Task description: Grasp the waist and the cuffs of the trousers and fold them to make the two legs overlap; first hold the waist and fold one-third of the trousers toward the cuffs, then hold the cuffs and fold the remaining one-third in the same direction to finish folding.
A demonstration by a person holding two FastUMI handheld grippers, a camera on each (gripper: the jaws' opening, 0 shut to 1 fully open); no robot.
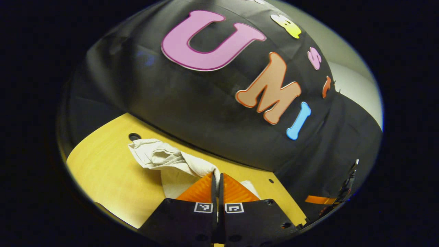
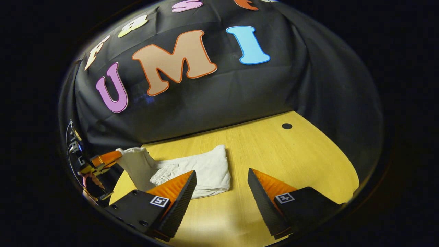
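The white trousers [image 1: 164,157] lie bunched on the yellow wooden table [image 1: 109,178]. My left gripper [image 1: 217,175] is shut on a pinch of their cloth, which rises in a ridge from the table to the fingertips. In the right gripper view the trousers [image 2: 205,171] sit partly folded, with a gathered band near their middle. Their left end is lifted by the left gripper [image 2: 106,157] at the far left. My right gripper [image 2: 221,171] hangs open above the table, its left finger over the trousers' near edge, nothing between its fingers.
The table [image 2: 291,157] has a round hole [image 2: 286,126] at the back right and another hole [image 1: 134,137] just behind the trousers. The black booth cloth closes off the table's far edge and sides.
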